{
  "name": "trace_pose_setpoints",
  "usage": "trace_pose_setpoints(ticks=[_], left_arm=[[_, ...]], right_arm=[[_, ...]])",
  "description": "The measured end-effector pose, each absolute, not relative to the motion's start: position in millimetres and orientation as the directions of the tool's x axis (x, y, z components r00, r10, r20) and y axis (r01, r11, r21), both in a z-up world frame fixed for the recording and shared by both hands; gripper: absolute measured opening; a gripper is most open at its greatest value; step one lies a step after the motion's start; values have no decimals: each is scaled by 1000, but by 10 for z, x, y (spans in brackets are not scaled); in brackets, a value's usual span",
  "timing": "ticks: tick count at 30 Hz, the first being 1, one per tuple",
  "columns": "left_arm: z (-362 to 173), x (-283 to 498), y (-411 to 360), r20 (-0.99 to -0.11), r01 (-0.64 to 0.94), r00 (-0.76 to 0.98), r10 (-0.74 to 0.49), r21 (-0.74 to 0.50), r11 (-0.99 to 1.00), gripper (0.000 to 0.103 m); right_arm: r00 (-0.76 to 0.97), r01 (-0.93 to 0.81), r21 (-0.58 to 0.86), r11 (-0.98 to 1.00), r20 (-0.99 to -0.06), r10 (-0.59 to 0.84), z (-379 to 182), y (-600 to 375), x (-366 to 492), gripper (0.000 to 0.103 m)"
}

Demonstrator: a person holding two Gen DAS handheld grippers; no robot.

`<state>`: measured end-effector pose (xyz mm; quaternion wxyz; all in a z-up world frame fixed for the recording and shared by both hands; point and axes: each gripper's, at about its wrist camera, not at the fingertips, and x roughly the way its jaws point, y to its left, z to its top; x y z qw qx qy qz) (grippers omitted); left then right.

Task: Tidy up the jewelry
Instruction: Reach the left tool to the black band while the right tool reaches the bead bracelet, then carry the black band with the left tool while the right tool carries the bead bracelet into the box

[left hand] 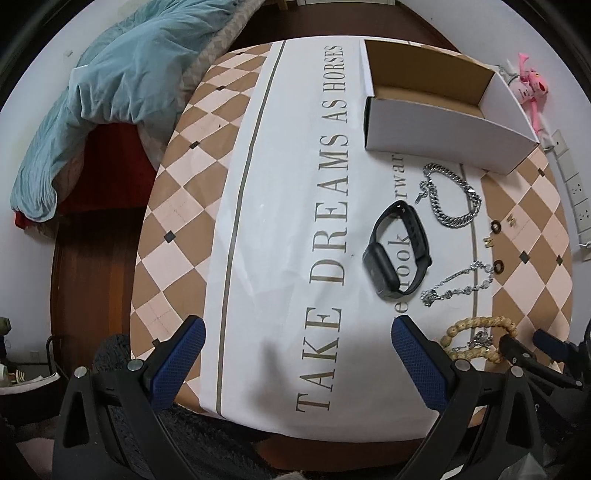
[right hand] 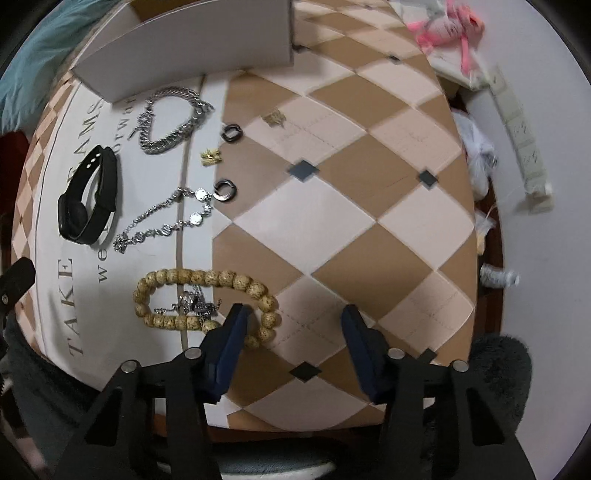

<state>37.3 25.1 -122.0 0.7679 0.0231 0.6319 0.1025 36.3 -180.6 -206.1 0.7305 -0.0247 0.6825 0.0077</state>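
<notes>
A white cardboard box [left hand: 443,125] [right hand: 192,48] stands open at the far side of the table. In front of it lie a thick silver chain [left hand: 452,195] [right hand: 171,120], a black watch [left hand: 397,254] [right hand: 88,195], a thin silver bracelet [left hand: 458,284] [right hand: 166,218], two dark rings [right hand: 232,133] [right hand: 225,190], a gold clip [right hand: 210,157] and a wooden bead bracelet [left hand: 476,339] [right hand: 207,299] around a small silver piece [right hand: 192,302]. My left gripper [left hand: 295,354] is open and empty above the cloth. My right gripper [right hand: 295,332] is open, its left finger over the beads.
The table wears a checked cloth with a white lettered runner [left hand: 288,221]. A bed with a blue quilt [left hand: 96,96] lies to the left. A pink toy [right hand: 447,22] and a power strip [right hand: 521,140] lie beyond the right edge.
</notes>
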Motion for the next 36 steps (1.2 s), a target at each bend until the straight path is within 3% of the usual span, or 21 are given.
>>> trace_pose_setpoints(ticks=[2, 4, 9, 18, 19, 21, 22, 24, 30, 36], left_arm=[[-1234, 371, 262, -966, -130, 180, 185, 163, 978, 103], [-1243, 374, 266, -967, -132, 181, 181, 158, 979, 103], [-1235, 430, 307, -972, -148, 182, 149, 122, 981, 103], [-1394, 777, 313, -983, -173, 184, -16, -48, 984, 100], [-1448, 821, 269, -984, -158, 178, -26, -54, 986, 96], [-1548, 879, 199, -988, -133, 150, -31, -51, 990, 65], [-1604, 899, 173, -990, -122, 134, -38, -55, 991, 59], [-1700, 920, 141, -993, -109, 108, -47, -59, 992, 36], [-1720, 926, 42, -990, -42, 140, -36, -42, 998, 10], [-1644, 877, 76, -983, -36, 171, -58, -66, 997, 9]], right_arm=[[81, -60, -26, 998, -996, -22, -2055, -1747, 331, 42], [108, -80, -30, 996, -994, -21, -2047, -1691, 314, 9], [144, -29, 4, 1000, -990, 8, -1934, -1716, 371, 9], [209, 87, 11, 996, -978, -7, -1759, -1989, 722, 9], [208, 90, 10, 996, -978, -9, -1773, -2005, 747, 9], [201, 96, 11, 995, -979, -9, -1817, -2042, 811, 9], [197, 96, 13, 995, -980, -6, -1839, -2098, 871, 9], [188, 100, 19, 995, -982, -1, -1882, -2104, 872, 9], [164, 117, 73, 991, -985, 53, -1939, -2226, 925, 10], [190, 92, 147, 985, -973, 128, -1759, -2208, 859, 9]])
